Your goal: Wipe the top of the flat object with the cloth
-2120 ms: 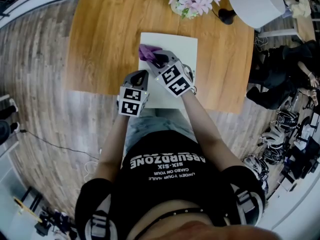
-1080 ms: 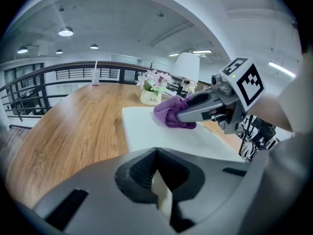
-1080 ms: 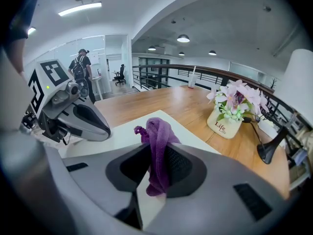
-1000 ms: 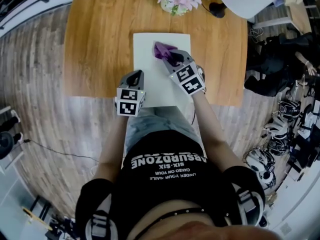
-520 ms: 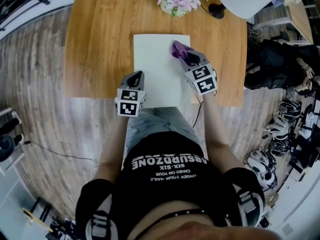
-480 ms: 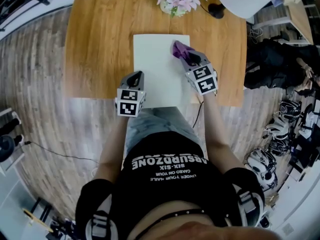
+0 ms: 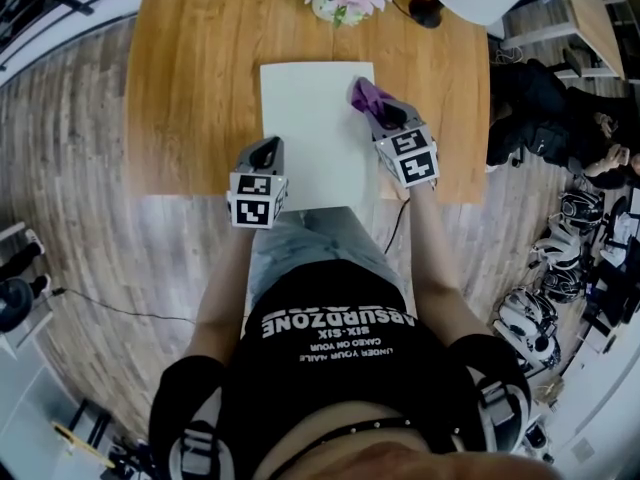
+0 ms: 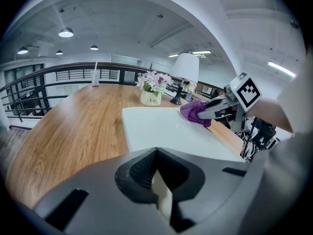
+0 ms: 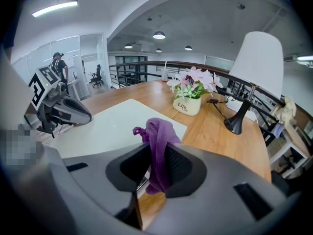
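Fingers of the right gripper (image 7: 378,111) were clamped on the purple cloth (image 7: 364,93), which lay at the far right edge of the white flat object (image 7: 310,118) on the counter (image 7: 190,88). Left gripper (image 7: 266,150) fingers were together, at the object's near left edge. Cloth looked soft, limp and light, likely best pinched at a bunched fold.

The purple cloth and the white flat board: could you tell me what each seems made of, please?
Purple cloth: soft fabric, perhaps microfibre; it hangs in limp folds from the right gripper. White flat board: rigid, smooth, slightly glossy, perhaps plastic or coated board; straight edges, a faint highlight.
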`<state>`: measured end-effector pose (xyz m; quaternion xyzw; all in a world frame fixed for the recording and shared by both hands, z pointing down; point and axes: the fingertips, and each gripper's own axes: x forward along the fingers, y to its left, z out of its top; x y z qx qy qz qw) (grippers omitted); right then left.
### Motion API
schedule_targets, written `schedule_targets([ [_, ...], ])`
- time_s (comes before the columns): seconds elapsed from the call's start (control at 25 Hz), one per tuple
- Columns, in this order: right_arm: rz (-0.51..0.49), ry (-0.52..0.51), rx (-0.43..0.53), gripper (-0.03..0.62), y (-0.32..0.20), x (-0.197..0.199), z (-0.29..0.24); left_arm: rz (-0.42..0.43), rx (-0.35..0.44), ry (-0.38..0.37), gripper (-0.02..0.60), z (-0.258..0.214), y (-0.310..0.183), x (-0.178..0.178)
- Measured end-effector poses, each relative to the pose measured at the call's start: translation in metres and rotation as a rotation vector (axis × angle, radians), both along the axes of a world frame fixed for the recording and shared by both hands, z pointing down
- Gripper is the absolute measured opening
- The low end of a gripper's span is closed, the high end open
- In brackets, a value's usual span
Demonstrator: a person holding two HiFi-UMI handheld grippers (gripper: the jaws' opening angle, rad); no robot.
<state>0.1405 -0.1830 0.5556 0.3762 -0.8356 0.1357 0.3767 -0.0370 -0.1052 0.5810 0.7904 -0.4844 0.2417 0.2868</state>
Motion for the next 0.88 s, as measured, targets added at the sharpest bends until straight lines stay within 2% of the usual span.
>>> schedule_targets([
  [0.6,0.020,0.011,-0.042,0.094,0.049,0.002,0.002,0.007,0.013,0.010,0.011,0.001,-0.001,0.001],
  [0.88,0.032,0.016,-0.047,0.094,0.057,0.002,0.002,0.017,0.003,0.062,0.011,0.004,-0.001,-0.002],
])
